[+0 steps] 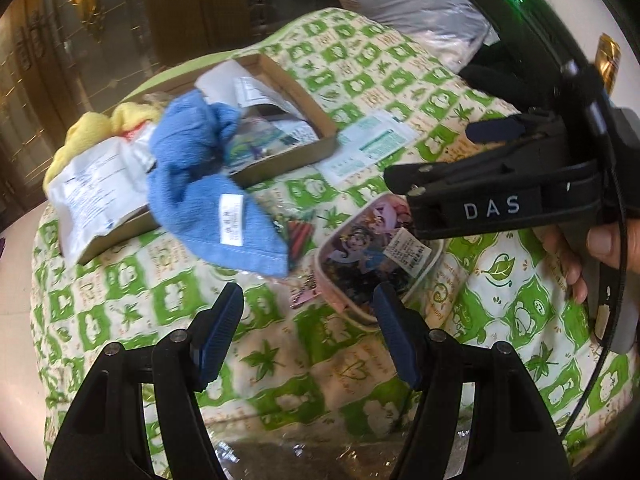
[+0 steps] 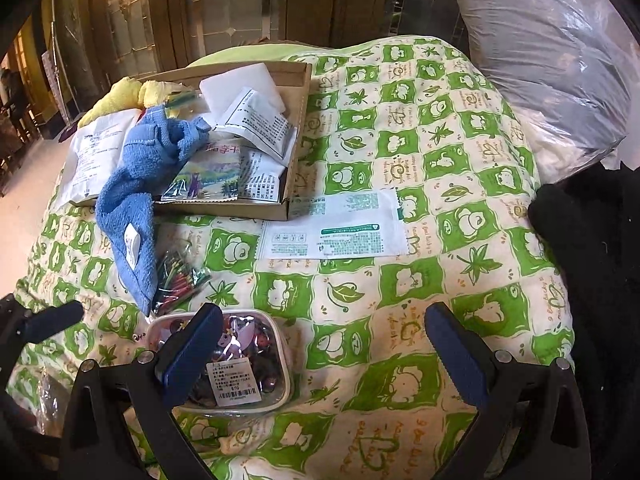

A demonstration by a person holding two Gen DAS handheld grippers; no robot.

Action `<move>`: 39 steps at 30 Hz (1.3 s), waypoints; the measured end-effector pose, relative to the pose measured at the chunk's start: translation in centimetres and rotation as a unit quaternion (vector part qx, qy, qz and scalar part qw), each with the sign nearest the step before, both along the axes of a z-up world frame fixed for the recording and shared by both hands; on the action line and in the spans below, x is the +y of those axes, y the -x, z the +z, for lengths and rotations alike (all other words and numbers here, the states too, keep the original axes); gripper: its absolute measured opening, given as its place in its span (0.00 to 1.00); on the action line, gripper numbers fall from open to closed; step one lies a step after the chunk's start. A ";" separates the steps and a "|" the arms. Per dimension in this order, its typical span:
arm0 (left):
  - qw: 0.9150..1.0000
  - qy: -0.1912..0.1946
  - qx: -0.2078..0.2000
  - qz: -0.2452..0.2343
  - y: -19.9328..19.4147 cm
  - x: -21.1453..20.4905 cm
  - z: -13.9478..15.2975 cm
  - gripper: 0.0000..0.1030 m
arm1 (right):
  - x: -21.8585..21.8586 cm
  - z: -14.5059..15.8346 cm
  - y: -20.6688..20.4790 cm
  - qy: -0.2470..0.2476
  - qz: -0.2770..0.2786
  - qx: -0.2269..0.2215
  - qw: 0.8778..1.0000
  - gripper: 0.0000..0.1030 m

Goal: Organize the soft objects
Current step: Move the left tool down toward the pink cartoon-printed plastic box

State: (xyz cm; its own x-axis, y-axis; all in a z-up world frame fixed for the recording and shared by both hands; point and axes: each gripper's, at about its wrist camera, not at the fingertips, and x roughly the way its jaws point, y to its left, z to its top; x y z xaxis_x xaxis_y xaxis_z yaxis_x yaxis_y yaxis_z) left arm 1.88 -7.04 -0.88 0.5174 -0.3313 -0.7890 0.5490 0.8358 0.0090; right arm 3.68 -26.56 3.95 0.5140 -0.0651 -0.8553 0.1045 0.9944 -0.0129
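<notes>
Both grippers hang empty over a quilt with the soft things still loose.

At nine o'clock in the right wrist view a yellow cloth [image 2: 120, 96] sits bunched behind the box [image 2: 298, 120], probably just parked there. The blue towel [image 2: 132, 200] spills from the box over its near wall onto the quilt [image 2: 400, 300], half in and half out, so it looks unsorted; its tip lies on a crayon bag [image 2: 180, 280]. The left gripper [image 1: 308, 332] has its jaws spread, holding nothing, aimed at the pouch [image 1: 368, 264] at twelve o'clock, a likely next pick. A flat packet [image 2: 336, 228] lies alone on the quilt. At three o'clock the right gripper [image 2: 324, 360] is likewise released, its left finger over the pouch.
</notes>
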 end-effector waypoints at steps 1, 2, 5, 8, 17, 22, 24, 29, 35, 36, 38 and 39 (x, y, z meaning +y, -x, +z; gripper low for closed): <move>1.000 -0.001 0.002 -0.003 -0.1 -0.2 -0.1 0.65 | -0.1 0.0 0.0 0.000 -0.001 0.000 1.000 1.00; 1.000 -0.002 0.002 -0.006 -0.2 -0.5 -0.2 0.65 | -0.2 0.1 -0.1 -0.001 -0.001 -0.001 1.000 1.00; 1.000 -0.001 0.004 -0.017 -0.6 -1.3 -0.4 0.65 | -0.5 0.2 -0.4 -0.003 -0.004 -0.002 1.000 1.00; 0.999 0.001 0.007 -0.033 -0.9 -2.1 -0.6 0.65 | -0.6 0.1 -0.9 -0.010 0.001 -0.002 1.000 1.00; 0.998 -0.010 0.012 -0.065 -1.8 -4.7 -1.8 0.65 | -1.3 -1.3 -3.3 -0.019 0.001 0.008 1.000 1.00; 0.996 -0.013 0.011 -0.084 -2.5 -6.2 -2.2 0.73 | -1.9 -1.8 -3.7 -0.027 -0.009 0.013 1.000 1.00; 0.996 -0.006 0.018 -0.084 -2.9 -6.4 -2.3 0.75 | -2.1 -1.9 -3.8 -0.029 -0.012 0.015 0.999 1.00; 0.995 0.004 0.033 -0.089 -3.4 -6.8 -2.8 0.78 | -2.4 -2.2 -4.0 -0.036 -0.018 0.018 0.999 1.00; 0.993 0.013 0.049 -0.103 -3.8 -7.3 -3.2 0.79 | -2.3 -2.3 -4.0 -0.034 -0.018 0.018 0.999 1.00; 0.993 0.015 0.046 -0.104 -3.9 -7.4 -3.2 0.79 | -2.3 -2.2 -4.0 -0.033 -0.018 0.018 0.999 1.00; 0.993 0.021 0.046 -0.105 -3.9 -7.4 -3.4 0.79 | -2.3 -2.2 -4.0 -0.033 -0.019 0.018 0.999 1.00; 0.993 0.023 0.048 -0.103 -4.0 -7.3 -3.4 0.77 | -2.3 -2.3 -4.0 -0.032 -0.019 0.018 0.999 1.00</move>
